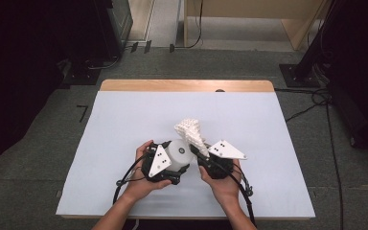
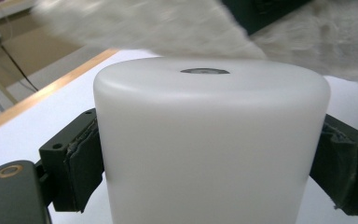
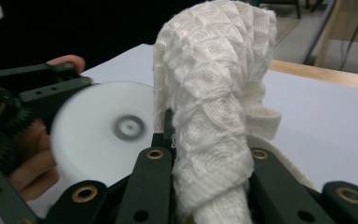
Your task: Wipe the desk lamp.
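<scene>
A white cup (image 1: 179, 152) was held on its side in the left gripper (image 1: 175, 160), near the front edge of the white table (image 1: 124, 124). The pads were pressed on both sides of the cup (this was seen best in the left gripper view), so the jaws were only partly closed around it. The flat bottom of the cup (image 3: 103, 130) was turned toward the right gripper (image 3: 205, 154).

A white knitted cloth (image 1: 191, 132) was pinched tight in the right gripper (image 1: 197, 152), just to the right of the cup. The cloth (image 3: 212, 102) was bunched up and stood tall between the jaws. In the left gripper view, the cloth (image 2: 168, 28) was seen just past the cup (image 2: 209, 140). Whether the two were touching could not be told.
</scene>
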Demonstrator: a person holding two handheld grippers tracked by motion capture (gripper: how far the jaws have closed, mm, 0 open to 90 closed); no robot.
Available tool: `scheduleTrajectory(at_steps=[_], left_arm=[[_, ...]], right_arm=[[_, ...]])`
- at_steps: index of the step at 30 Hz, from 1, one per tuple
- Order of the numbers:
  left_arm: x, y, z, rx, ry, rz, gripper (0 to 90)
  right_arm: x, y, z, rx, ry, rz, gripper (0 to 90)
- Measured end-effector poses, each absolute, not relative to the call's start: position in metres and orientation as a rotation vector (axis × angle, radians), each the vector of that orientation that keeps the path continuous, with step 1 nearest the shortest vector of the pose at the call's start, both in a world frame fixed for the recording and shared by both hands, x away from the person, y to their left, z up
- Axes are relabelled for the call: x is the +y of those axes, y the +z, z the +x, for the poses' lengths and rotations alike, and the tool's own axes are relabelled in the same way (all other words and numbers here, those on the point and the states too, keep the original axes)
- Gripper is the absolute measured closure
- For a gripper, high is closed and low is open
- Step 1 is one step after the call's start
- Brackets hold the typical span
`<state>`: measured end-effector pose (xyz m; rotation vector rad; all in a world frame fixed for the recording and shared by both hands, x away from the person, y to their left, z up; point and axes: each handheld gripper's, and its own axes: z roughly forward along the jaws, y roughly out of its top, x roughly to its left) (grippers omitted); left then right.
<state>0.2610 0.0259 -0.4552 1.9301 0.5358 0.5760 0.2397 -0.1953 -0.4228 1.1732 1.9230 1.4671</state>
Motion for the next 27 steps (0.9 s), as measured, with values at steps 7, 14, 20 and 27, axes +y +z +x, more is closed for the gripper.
scheduleTrajectory(at_steps=[7,14,20,27], left_arm=[[0.036,-0.459,0.272,0.739,0.695,1.766,8.9],[0.042,-0.468,0.284,0.892,0.76,1.74,8.8],[0.05,-0.471,0.282,0.906,0.73,1.727,8.5],[0.062,-0.467,0.28,0.918,0.693,1.688,0.0]], right_arm=[[-0.21,-0.424,0.243,1.859,1.465,1.195,79.0],[-0.22,-0.427,0.244,1.826,1.44,1.211,79.0],[-0.227,-0.428,0.246,1.811,1.43,1.228,78.9],[-0.229,-0.431,0.248,1.805,1.415,1.243,78.5]])
